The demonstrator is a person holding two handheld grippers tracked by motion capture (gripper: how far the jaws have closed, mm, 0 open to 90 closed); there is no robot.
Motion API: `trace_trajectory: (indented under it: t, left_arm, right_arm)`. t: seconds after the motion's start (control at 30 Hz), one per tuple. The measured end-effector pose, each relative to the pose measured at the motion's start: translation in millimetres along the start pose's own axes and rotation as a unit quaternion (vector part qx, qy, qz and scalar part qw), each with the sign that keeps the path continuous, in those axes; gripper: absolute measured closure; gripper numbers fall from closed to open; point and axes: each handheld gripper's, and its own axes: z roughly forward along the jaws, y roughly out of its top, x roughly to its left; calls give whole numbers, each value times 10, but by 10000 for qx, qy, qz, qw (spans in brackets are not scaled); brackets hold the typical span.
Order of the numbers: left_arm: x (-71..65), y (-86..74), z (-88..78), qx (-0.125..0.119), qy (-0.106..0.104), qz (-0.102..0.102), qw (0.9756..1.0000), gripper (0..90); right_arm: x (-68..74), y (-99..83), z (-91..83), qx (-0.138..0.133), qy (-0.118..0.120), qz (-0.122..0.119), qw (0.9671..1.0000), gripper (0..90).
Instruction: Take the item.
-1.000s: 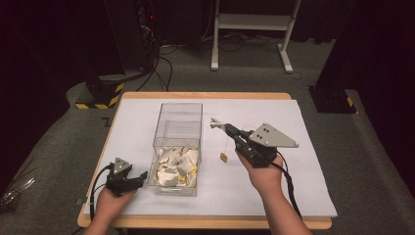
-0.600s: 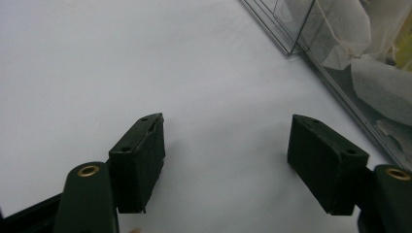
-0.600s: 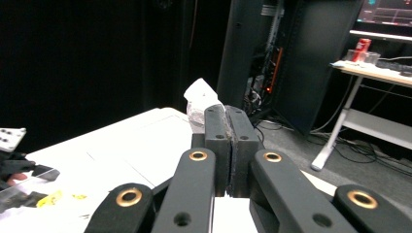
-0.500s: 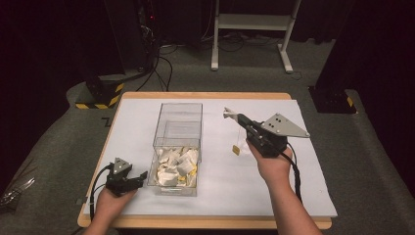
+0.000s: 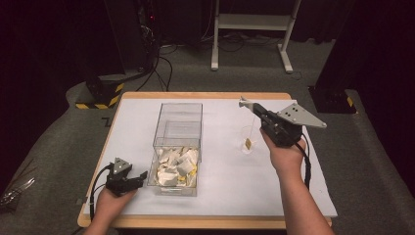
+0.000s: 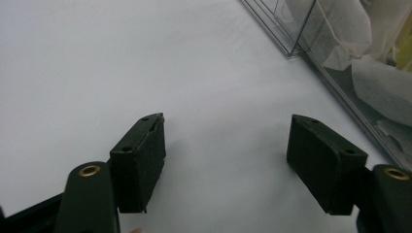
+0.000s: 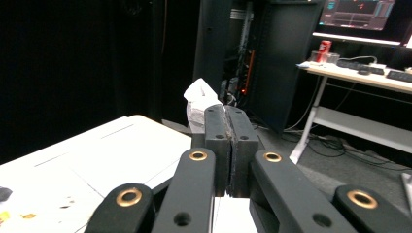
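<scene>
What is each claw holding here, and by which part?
The right claw is shut on the white paper tea bag, gripping its pouch; string and yellow tag dangle below. The left claw is open, holding nothing.

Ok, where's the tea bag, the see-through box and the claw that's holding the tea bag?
tea bag (image 5: 243,103), high view, on the white bag pinched at the jaw tips.
see-through box (image 5: 181,113), high view, on its empty far wall.
right gripper (image 5: 252,108), high view, at its closed fingertips.

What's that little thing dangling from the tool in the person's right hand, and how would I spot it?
Start at the clear box on the white table, then look right to the right gripper. Its shut jaws pinch a tea bag, whose string and yellow tag hang free, unlike the bags piled in the box.
</scene>
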Motion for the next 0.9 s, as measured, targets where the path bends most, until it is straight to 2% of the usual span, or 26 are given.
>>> trace_trajectory:
  t: [0.33, 0.9]
  left_arm:
    - [0, -1, -2, 3, -2, -21, 10000, 308]
    - [1, -1, -1, -3, -4, -26, 10000, 307]
  right_arm:
    - [-194, 44, 72, 67, -211, -31, 9998, 893]
    - [-276, 50, 247, 190, -380, -45, 9991, 892]
